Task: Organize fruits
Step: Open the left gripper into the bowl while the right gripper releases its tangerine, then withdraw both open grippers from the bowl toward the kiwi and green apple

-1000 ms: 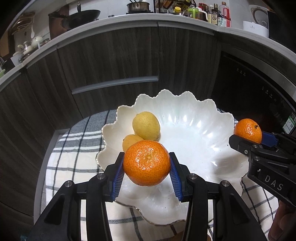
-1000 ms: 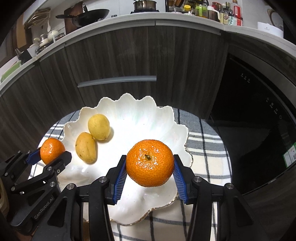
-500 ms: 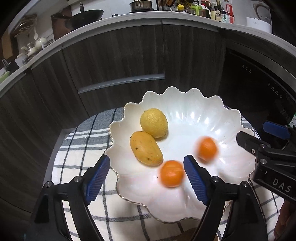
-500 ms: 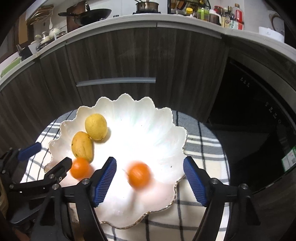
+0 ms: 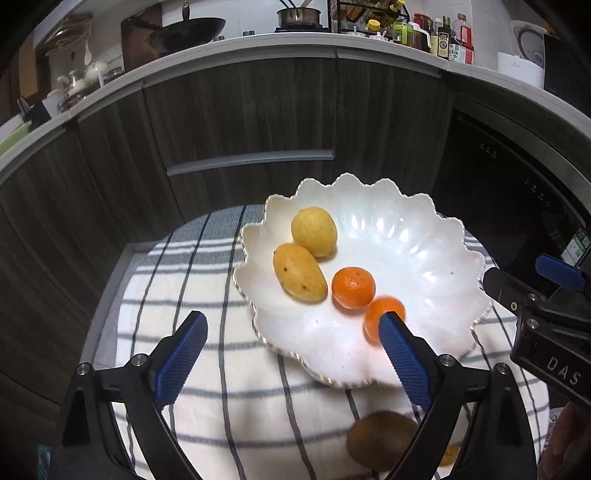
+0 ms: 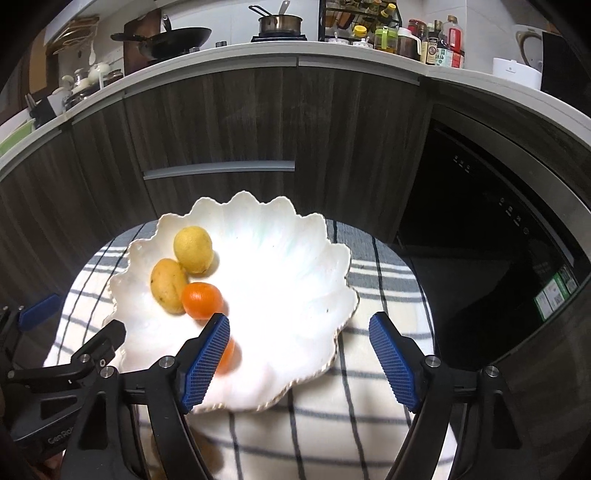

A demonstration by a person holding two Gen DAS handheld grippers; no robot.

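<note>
Wok [image 5: 194, 31], saucepan [image 6: 279, 23], checked cloth [image 5: 207, 280]

Definitely a home kitchen: dark wood cabinets [image 6: 229, 122], a wok [image 6: 166, 37] and saucepan [image 6: 279, 23] on the counter [image 6: 332, 50], sauce bottles [image 6: 436, 46], built-in oven [image 6: 480, 240].

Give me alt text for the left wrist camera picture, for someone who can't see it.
A white scalloped bowl on a striped cloth holds a lemon, a mango and two oranges. The open left gripper hangs empty in front of it. A kiwi lies on the cloth nearby.
</note>
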